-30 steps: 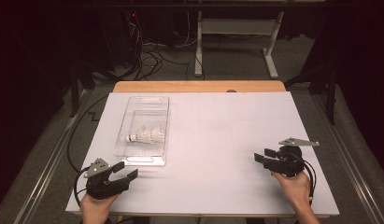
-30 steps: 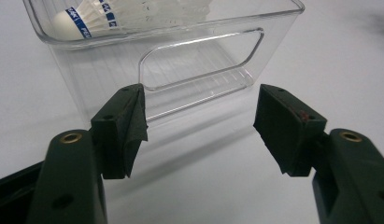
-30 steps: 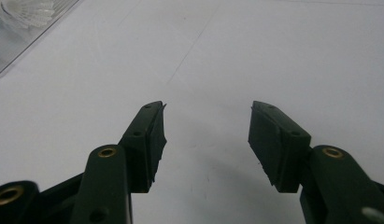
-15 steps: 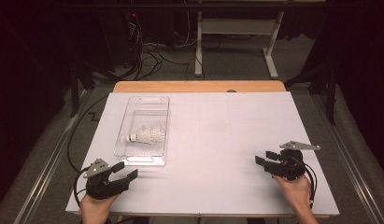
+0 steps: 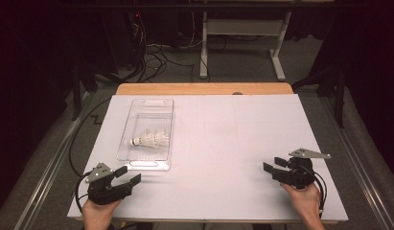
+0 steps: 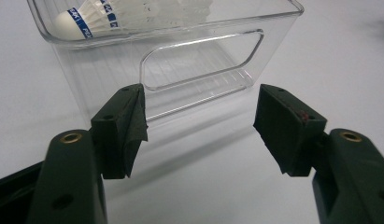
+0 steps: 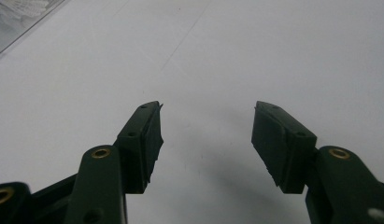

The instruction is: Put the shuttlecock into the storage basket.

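Clear plastic is the first concern: the bin [image 5: 147, 134] is light and thin-walled, and my left gripper [image 5: 128, 178] sits just short of its near end wall, jaws spread and holding nothing. In my judgement a forward reach taken too low would strike that wall and push the bin across the white sheet [image 5: 223, 143] rather than clear its rim; a jaw caught in the handle cut-out [image 6: 201, 59] could tip it. The shuttlecocks [image 5: 149, 139] lie nested on their sides inside the bin, cork end toward its left wall, and their feather skirts look easy to crush if pinched hard. My left hand [image 5: 96, 211] holds its gripper low, near the sheet's front edge, aimed at the bin's near end. My right gripper [image 5: 272, 165] is well apart from the bin, far off to its right, jaws likewise parted and empty, pointing across bare sheet toward the bin.
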